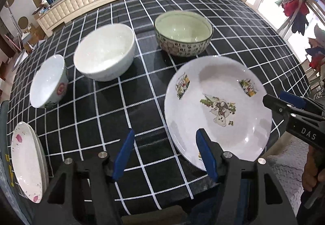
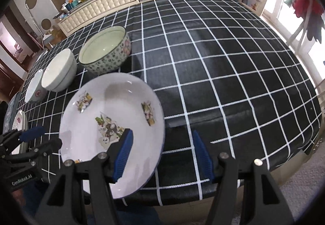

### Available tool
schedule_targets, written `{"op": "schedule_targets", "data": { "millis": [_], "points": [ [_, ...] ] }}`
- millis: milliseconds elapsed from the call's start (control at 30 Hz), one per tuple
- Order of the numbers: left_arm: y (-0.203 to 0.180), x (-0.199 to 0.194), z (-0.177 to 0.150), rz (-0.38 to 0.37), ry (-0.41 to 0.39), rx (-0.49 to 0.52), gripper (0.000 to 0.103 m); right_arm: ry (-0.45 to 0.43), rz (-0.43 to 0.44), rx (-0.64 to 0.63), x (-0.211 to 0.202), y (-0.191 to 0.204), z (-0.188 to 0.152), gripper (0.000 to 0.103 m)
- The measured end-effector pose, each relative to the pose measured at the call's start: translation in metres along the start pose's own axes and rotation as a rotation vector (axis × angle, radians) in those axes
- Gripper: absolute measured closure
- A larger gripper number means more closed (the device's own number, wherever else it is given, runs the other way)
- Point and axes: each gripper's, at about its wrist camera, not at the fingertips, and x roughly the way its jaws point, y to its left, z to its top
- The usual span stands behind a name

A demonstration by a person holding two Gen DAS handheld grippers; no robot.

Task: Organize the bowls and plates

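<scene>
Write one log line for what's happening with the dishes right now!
left gripper: open, empty | right gripper: open, empty | cartoon plate: on table, near edge | three bowls: in a row behind it | pink-flower plates: far left

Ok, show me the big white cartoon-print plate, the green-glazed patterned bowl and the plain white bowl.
Big white cartoon-print plate [image 1: 218, 111]: left wrist view, on its printed centre.
Green-glazed patterned bowl [image 1: 182, 27]: left wrist view, on its inner wall.
Plain white bowl [image 1: 103, 50]: left wrist view, on its inside.

both wrist views down onto table [image 1: 162, 74]
</scene>
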Motion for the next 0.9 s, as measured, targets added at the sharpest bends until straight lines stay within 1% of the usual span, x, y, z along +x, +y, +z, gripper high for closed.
{"op": "schedule_targets", "data": {
  "millis": [67, 100, 167, 233, 300, 333, 400, 500, 600, 700, 767, 900],
  "points": [
    [-0.001, 0.006, -0.001, -0.007, 0.018, -0.009, 0.043, 0.005, 0.001, 0.001, 0.003, -0.001, -0.001, 0.039],
    [-0.001, 0.009, -0.002, -0.01, 0.026, -0.01, 0.043, 0.005, 0.0, -0.004, 0.004, -0.001, -0.001, 0.043],
    [-0.002, 0.014, -0.005, -0.015, 0.035, -0.01, 0.044, 0.007, -0.006, -0.011, 0.007, -0.002, -0.001, 0.046],
    [-0.001, 0.021, -0.007, -0.014, 0.045, -0.016, 0.049, 0.017, -0.006, -0.01, 0.011, -0.003, -0.001, 0.051],
    [0.0, 0.028, -0.009, -0.021, 0.06, -0.028, 0.058, 0.026, -0.003, -0.012, 0.015, -0.003, -0.002, 0.058],
    [0.001, 0.03, -0.009, -0.039, 0.063, -0.036, 0.059, 0.028, -0.004, -0.016, 0.015, -0.003, -0.002, 0.06],
    [0.001, 0.033, -0.01, -0.074, 0.065, -0.049, 0.069, 0.034, -0.002, -0.024, 0.017, -0.002, -0.004, 0.067],
    [-0.004, 0.036, -0.011, -0.084, 0.069, -0.039, 0.074, 0.026, 0.007, -0.029, 0.016, -0.001, -0.006, 0.071],
    [-0.011, 0.038, -0.013, -0.091, 0.071, -0.027, 0.08, 0.009, -0.004, -0.05, 0.015, 0.001, -0.005, 0.073],
    [-0.016, 0.04, -0.013, -0.079, 0.065, -0.031, 0.081, 0.006, 0.008, -0.061, 0.017, -0.001, -0.001, 0.077],
    [-0.013, 0.043, -0.01, -0.091, 0.069, -0.052, 0.081, 0.009, 0.013, -0.072, 0.018, 0.001, 0.001, 0.08],
    [-0.01, 0.045, -0.007, -0.087, 0.076, -0.063, 0.081, 0.01, 0.007, -0.079, 0.018, 0.003, 0.0, 0.08]
  ]
}}
